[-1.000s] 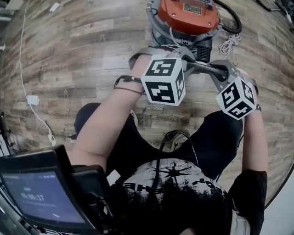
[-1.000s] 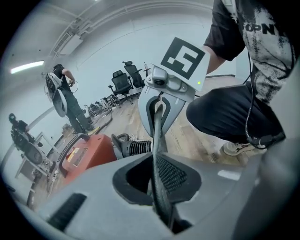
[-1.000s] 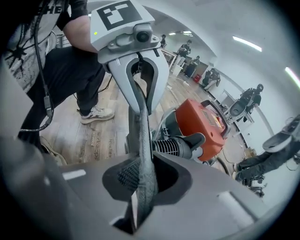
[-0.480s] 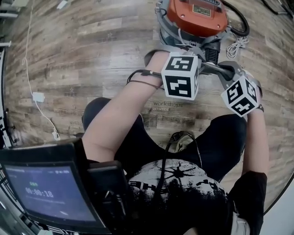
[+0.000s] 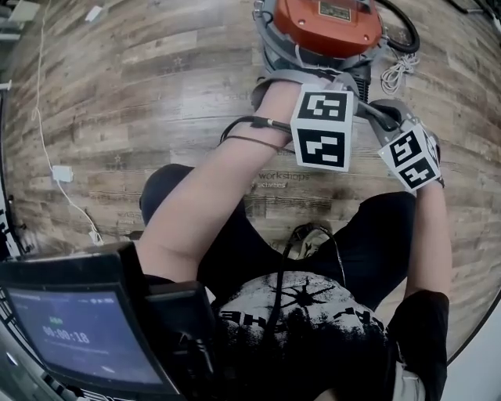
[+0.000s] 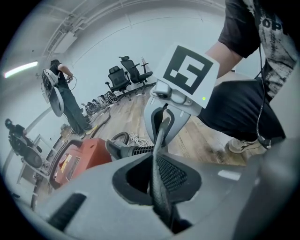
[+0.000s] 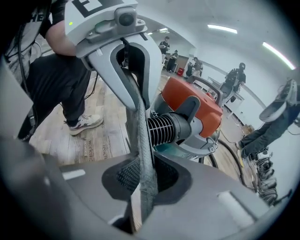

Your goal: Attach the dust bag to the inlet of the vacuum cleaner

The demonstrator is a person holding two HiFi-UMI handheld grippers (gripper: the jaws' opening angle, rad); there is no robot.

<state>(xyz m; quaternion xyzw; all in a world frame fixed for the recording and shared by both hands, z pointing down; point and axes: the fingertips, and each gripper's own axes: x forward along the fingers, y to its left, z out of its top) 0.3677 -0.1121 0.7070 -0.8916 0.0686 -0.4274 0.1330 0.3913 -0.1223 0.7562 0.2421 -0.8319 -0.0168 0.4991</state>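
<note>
Left hand-held gripper [image 6: 157,185] has its jaws drawn narrow and pinched on one edge of the dust bag [image 6: 159,140]. The right hand-held gripper [image 7: 144,185] is clamped the same way on the opposite edge, so the bag runs as a taut thin band between the two tools.

Seen edge-on, the bag is a flat felt-like sheet, dark and faintly woven in the left gripper view, paler grey and fuzzy in the right gripper view. Its full outline and its opening cannot be made out. I judge it light and limp: it would sag or fold if either edge went slack, though the fuzzy cloth should not slip much in the pads. Holding it on either side of the mouth looks the sound choice.

Close behind the band stands the orange vacuum cleaner [image 5: 325,23] on the wooden floor [image 5: 141,102], its black ribbed inlet [image 7: 171,126] turned toward the bag. Whether the two touch I cannot tell.
</note>
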